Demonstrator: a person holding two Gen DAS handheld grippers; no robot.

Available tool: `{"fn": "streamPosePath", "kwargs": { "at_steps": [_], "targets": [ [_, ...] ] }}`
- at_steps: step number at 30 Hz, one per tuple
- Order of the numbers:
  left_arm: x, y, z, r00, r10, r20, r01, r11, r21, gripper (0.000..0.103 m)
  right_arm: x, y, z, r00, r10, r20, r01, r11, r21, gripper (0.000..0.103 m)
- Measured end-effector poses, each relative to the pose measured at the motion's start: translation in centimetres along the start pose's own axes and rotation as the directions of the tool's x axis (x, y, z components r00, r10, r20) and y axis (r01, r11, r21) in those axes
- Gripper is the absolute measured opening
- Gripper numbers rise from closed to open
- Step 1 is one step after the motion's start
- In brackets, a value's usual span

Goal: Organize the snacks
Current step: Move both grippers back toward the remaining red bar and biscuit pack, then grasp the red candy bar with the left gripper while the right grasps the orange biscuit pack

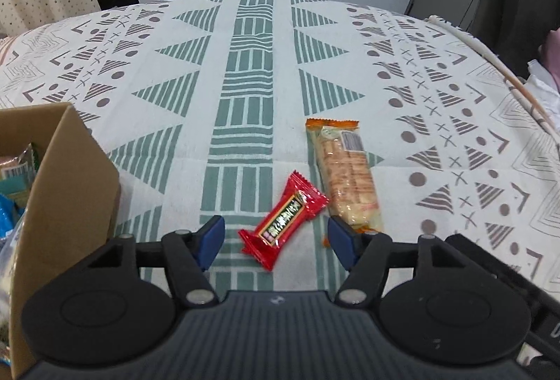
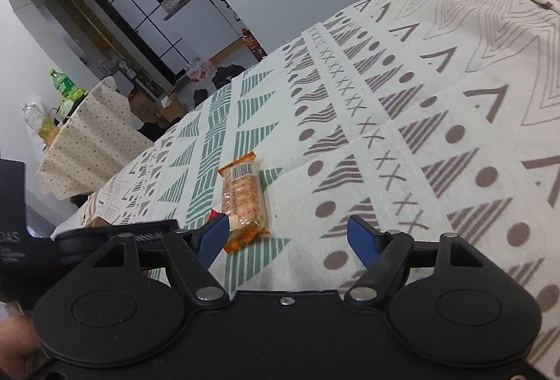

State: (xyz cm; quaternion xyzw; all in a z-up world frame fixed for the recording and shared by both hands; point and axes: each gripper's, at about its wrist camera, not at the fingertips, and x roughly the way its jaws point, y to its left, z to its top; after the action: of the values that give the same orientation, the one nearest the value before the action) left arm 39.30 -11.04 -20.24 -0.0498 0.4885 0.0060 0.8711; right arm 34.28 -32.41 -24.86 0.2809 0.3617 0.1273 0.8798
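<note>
Beside cardboard box [image 1: 70, 177], already holding snacks, we see red candy bar [image 1: 284, 219] and cracker pack [image 1: 346, 177] left on bench [image 1: 245, 65]. Left gripper [image 1: 276, 236] open around candy, no contact; right gripper [image 2: 287, 233] open, empty, near crackers.

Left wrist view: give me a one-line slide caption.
Left gripper open above a red candy wrapper on the patterned tablecloth, cracker pack beside it, cardboard box at left.

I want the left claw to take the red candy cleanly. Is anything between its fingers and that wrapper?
Nothing visible blocks it. The red candy lies bare on the patterned cloth, between the open fingers of the left claw. The cracker pack lies close beside it, by the far-side finger, so that finger could brush it.
</note>
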Motion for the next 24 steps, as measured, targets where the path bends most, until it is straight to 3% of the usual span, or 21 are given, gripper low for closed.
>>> {"fn": "streamPosePath", "kwargs": {
  "at_steps": [3, 5, 11, 24],
  "targets": [
    [0.8, 0.1, 0.0, 1.0, 0.013, 0.0, -0.013, 1.0, 0.009, 0.065, 0.9, 0.2, 0.1, 1.0, 0.004, -0.007, -0.004, 1.0, -0.006, 0.074],
    [1.4, 0.3, -0.2, 1.0, 0.004, -0.018, -0.004, 1.0, 0.008, 0.049, 1.5, 0.3, 0.1, 1.0, 0.006, -0.009, -0.006, 1.0, -0.004, 0.074],
    [1.6, 0.8, -0.2, 1.0, -0.003, -0.023, 0.002, 1.0, -0.02, 0.02, 2.6, 1.2, 0.4, 1.0, 0.026, -0.007, -0.026, 0.999, -0.028, 0.074],
    [-0.4, 3.4, -1.7, 0.999, 0.024, -0.041, -0.03, 0.986, -0.165, 0.02, 6.0, 4.1, 0.1, 0.998, 0.035, -0.042, -0.04, 0.991, -0.127, 0.07]
  ]
}}
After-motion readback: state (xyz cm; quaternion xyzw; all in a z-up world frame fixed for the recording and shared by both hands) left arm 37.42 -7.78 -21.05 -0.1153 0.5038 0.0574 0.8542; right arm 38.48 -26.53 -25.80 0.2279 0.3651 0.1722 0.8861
